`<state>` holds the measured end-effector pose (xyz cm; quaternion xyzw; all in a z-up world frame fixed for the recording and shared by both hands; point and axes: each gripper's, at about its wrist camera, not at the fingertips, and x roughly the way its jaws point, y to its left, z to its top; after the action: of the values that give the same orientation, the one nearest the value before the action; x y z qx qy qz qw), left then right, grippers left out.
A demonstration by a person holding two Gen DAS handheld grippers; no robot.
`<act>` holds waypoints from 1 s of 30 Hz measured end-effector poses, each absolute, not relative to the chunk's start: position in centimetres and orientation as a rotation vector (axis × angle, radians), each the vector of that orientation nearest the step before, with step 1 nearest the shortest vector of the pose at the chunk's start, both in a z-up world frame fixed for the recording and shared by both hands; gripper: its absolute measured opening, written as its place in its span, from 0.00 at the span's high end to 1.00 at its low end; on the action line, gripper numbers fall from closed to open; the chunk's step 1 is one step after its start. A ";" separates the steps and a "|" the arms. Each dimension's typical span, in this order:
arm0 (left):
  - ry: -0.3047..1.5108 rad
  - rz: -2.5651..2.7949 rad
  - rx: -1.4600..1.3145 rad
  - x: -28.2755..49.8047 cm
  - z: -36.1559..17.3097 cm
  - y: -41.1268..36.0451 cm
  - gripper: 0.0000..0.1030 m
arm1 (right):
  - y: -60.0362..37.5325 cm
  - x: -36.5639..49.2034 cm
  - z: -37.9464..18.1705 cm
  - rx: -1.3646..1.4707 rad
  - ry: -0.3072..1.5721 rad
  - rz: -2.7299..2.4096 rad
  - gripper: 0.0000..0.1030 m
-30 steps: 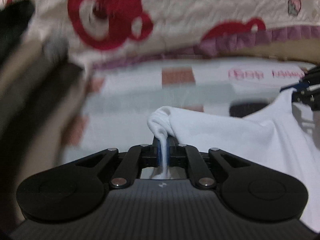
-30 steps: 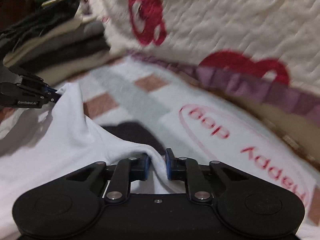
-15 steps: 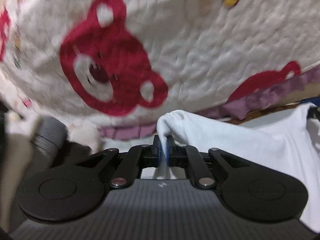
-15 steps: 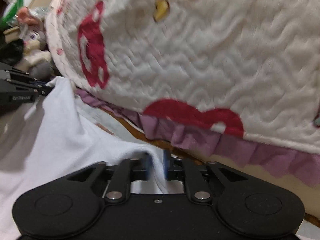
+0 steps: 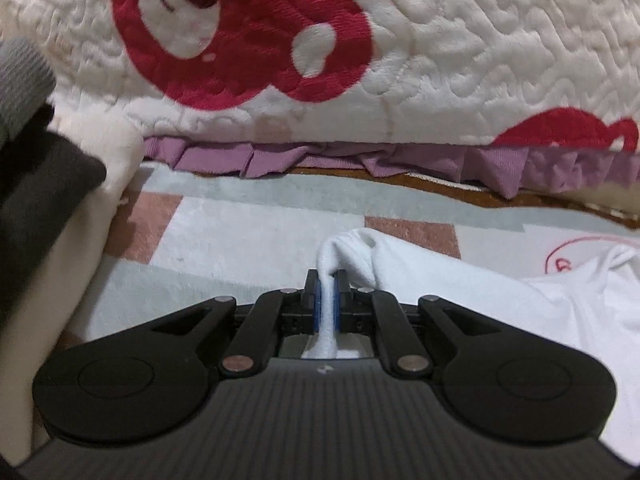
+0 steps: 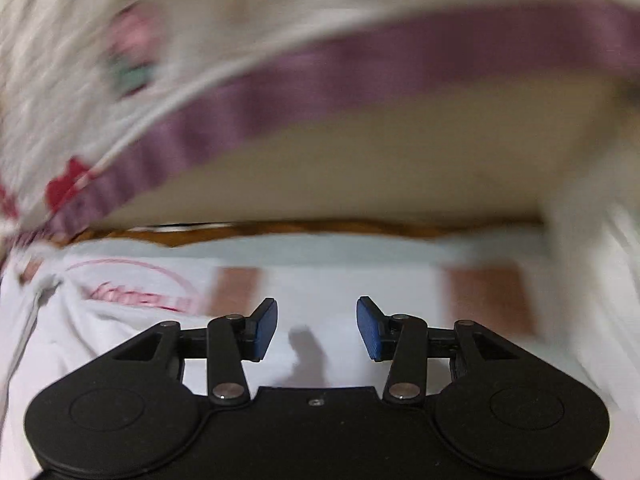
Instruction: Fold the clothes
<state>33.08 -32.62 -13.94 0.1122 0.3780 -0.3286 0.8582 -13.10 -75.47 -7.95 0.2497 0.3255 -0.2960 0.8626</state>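
A white garment (image 5: 500, 304) lies on the checked mat and spreads to the right. My left gripper (image 5: 328, 280) is shut on a bunched corner of it, with white cloth pinched between the blue pads. In the blurred right wrist view my right gripper (image 6: 317, 322) is open and empty, its blue pads (image 6: 370, 328) wide apart above the mat. The white garment (image 6: 80, 344) lies at the lower left of that view.
A checked mat (image 5: 248, 240) with pink and grey squares covers the floor. A cream quilt with red bears and a purple frill (image 5: 400, 80) hangs along the far side. A stack of folded dark and cream clothes (image 5: 36, 200) stands at the left.
My right gripper has opened and let go of the white garment, and swung to the right. My left gripper has lowered toward the mat, still holding its corner.
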 end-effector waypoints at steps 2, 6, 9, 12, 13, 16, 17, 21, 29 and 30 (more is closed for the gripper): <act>0.796 -0.684 0.244 33.0 -13.9 -32.7 0.94 | -76.5 -15.8 -8.3 0.618 0.646 -0.636 0.52; 0.799 -0.672 0.260 32.8 -13.8 -33.0 0.94 | -76.5 -15.9 -9.5 0.663 0.609 -0.637 0.50; 0.784 -0.660 0.311 32.3 -13.8 -33.4 0.94 | -76.1 -15.0 -10.5 0.663 0.595 -0.640 0.40; 0.764 -0.653 0.368 31.7 -13.6 -33.8 0.94 | -74.3 -13.2 -10.9 0.507 0.617 -0.631 0.55; 0.739 -0.635 0.406 31.4 -13.3 -34.0 0.93 | -74.0 -12.6 -10.7 0.458 0.636 -0.633 0.94; 0.603 -0.627 0.503 29.5 -11.7 -34.5 0.95 | -75.2 -12.0 -8.1 0.407 0.607 -0.691 0.97; 0.588 -0.628 0.510 29.2 -10.9 -34.7 0.96 | -75.6 -11.8 -7.2 0.390 0.597 -0.710 0.97; 0.558 -0.632 0.470 28.9 -7.7 -35.7 0.96 | -76.8 -11.0 -3.9 0.316 0.568 -0.756 0.97; 0.600 -0.631 0.386 32.3 -9.3 -37.9 0.96 | -78.2 -10.3 -2.4 0.271 0.570 -0.875 0.97; 0.611 -0.638 0.386 32.6 -10.1 -38.1 0.96 | -78.4 -10.4 -2.6 0.279 0.572 -0.902 0.96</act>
<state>32.59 -38.12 -10.08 0.1856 0.2937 -0.3068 0.8861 -10.43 -78.39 -2.62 0.1327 0.2719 -0.4283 0.8515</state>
